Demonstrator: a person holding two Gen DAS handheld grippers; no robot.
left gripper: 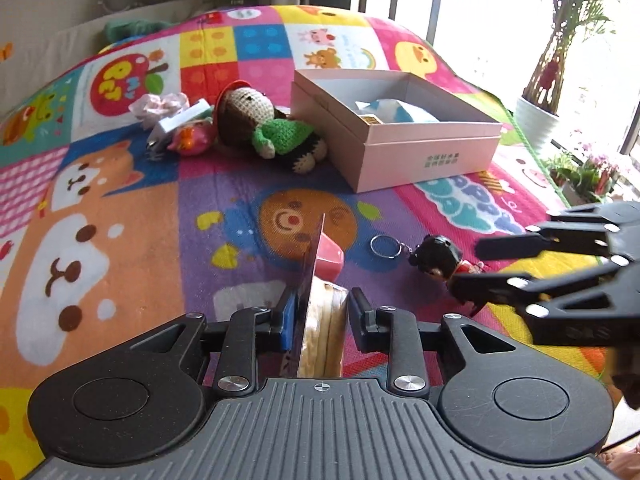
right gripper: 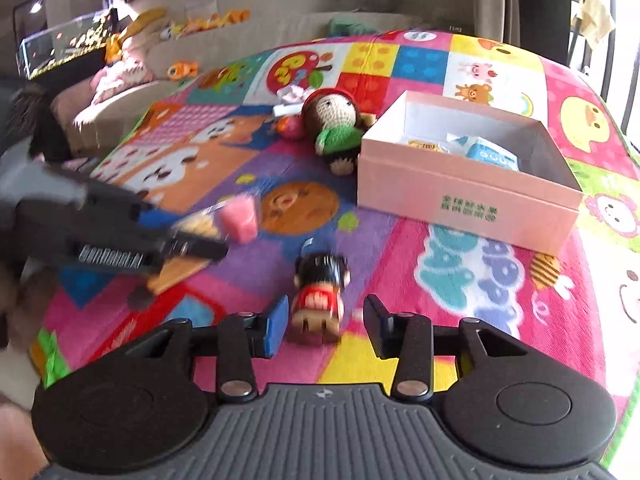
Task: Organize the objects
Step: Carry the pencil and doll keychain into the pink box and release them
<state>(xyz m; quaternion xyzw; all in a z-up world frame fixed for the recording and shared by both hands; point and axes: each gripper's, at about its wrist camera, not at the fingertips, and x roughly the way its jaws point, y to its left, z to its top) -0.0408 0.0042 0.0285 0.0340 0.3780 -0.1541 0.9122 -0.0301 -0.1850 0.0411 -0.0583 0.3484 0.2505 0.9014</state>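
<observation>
The left gripper [left gripper: 320, 312] was clenched on a packaged toy [left gripper: 322, 312], its pink part toward the far end. The right gripper [right gripper: 326, 320] stood released, its jaws either side of a small figure keychain [right gripper: 320, 300] lying on the colourful play mat [right gripper: 460, 280]. Farther off and to the right sat an open pink box [right gripper: 468, 196], with a crocheted doll [right gripper: 336, 124] just left of it.

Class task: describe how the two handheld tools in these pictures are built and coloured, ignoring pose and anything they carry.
Both match. The left tool and right tool have black linkage arms with silver pivot bolts, a ribbed grey base bearing a small crosshair mark, and round black discs at either side. One finger pad is blue, the other black. No cables or sleeves show clearly.
</observation>
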